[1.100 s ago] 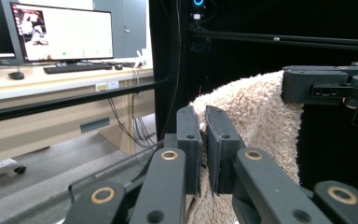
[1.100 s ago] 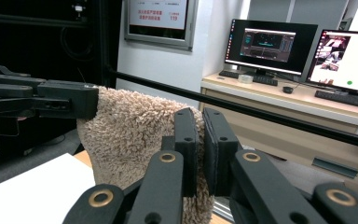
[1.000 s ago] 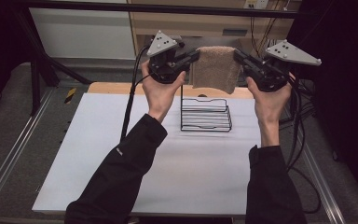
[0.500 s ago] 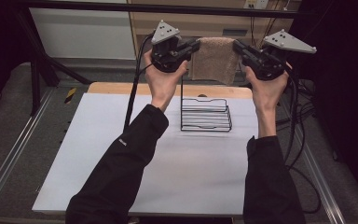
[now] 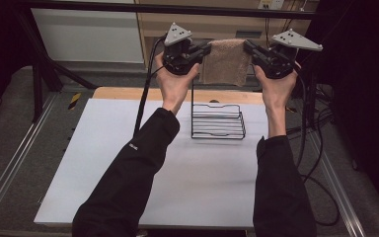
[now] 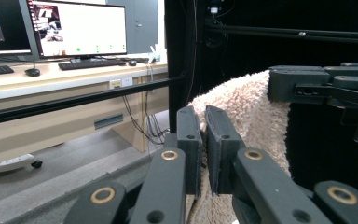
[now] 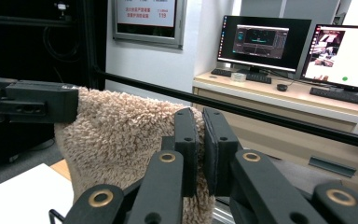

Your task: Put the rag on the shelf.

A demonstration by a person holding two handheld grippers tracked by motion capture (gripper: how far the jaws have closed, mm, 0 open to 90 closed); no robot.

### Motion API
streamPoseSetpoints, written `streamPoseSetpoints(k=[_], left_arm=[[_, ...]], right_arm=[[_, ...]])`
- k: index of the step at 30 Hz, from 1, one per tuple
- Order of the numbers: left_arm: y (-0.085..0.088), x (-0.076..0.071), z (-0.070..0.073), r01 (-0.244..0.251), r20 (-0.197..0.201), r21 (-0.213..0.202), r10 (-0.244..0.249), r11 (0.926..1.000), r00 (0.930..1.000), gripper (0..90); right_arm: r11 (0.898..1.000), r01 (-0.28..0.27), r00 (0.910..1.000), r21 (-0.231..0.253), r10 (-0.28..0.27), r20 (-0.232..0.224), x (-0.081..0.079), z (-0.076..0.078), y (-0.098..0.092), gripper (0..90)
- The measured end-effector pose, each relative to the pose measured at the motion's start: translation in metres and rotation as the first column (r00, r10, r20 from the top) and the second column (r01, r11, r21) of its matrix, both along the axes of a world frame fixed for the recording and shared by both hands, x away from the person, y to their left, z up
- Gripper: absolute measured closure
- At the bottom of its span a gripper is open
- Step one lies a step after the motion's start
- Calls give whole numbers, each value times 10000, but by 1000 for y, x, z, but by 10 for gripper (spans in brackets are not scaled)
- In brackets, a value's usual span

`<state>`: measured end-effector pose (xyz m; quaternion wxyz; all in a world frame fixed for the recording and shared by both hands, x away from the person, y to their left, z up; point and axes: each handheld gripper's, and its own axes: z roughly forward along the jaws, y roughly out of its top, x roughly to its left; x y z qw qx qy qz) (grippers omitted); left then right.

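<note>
The person holds a fluffy beige towel (image 5: 225, 61) up in the air beyond the far edge of the table (image 5: 128, 163), stretched between the two grippers; the left gripper (image 5: 205, 49) pinches the towel's upper left corner and the right gripper (image 5: 249, 48) pinches the upper right corner, so the cloth hangs down from a fairly straight top edge. In the left gripper view the two black jaws stand nearly together, with only a thin fold of the towel (image 6: 242, 116) caught between them; the other gripper (image 6: 326, 88) shows farther off at the right, clamped on the far corner. The right gripper view tells the same story from the other side; its jaws are squeezed close on the pile of the towel (image 7: 121, 135), and the opposite gripper (image 7: 32, 105) bites the cloth at the left.

Below the hanging towel, on the white table top, stands a black wire rack (image 5: 217, 121); the towel's lower edge hangs above the rack's tall back wires, apart from them as far as I can see. Both forearms, in black sleeves (image 5: 128, 182), reach up from the near side of the table; cables trail down from each gripper. Behind the table sits a desk with lit monitors (image 7: 261, 42) and a keyboard (image 6: 91, 63).
</note>
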<state>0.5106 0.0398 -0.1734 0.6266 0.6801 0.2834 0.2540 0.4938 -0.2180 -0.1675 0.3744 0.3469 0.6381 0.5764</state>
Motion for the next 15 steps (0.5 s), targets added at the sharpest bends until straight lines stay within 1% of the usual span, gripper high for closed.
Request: streamPoseSetpoints(k=[1, 5, 8, 10, 11, 13, 15], left_arm=[[0, 1, 0, -92, 96, 76, 91, 9999, 9999, 846], [1, 5, -3, -156, 63, 102, 155, 9998, 9999, 846], [2, 8, -5, -212, 117, 224, 210, 9995, 9997, 846], [3, 10, -6, -248, 106, 181, 246, 9995, 9996, 846], [4, 11, -7, -274, 120, 247, 271, 9993, 9996, 846], [4, 12, -9, -258, 61, 254, 256, 9993, 9997, 846], [4, 12, -12, -205, 23, 278, 204, 9994, 9998, 846]], right_arm=[[10000, 6, 10000, 17, -6, 2, 2, -1, 0, 852], [9999, 11, 10000, -133, -11, -12, 7, -2, 2, 852], [9996, 30, 10000, -269, -30, 17, 11, -3, 4, 851], [9995, 28, 10000, -330, -28, 6, 14, -3, 6, 852], [9993, 32, 10000, -383, -32, 10, 15, -3, 6, 851], [9987, 37, 10000, -512, -38, -18, 17, -5, 7, 851], [9987, 47, 9999, -498, -53, -109, 19, -8, 7, 851]])
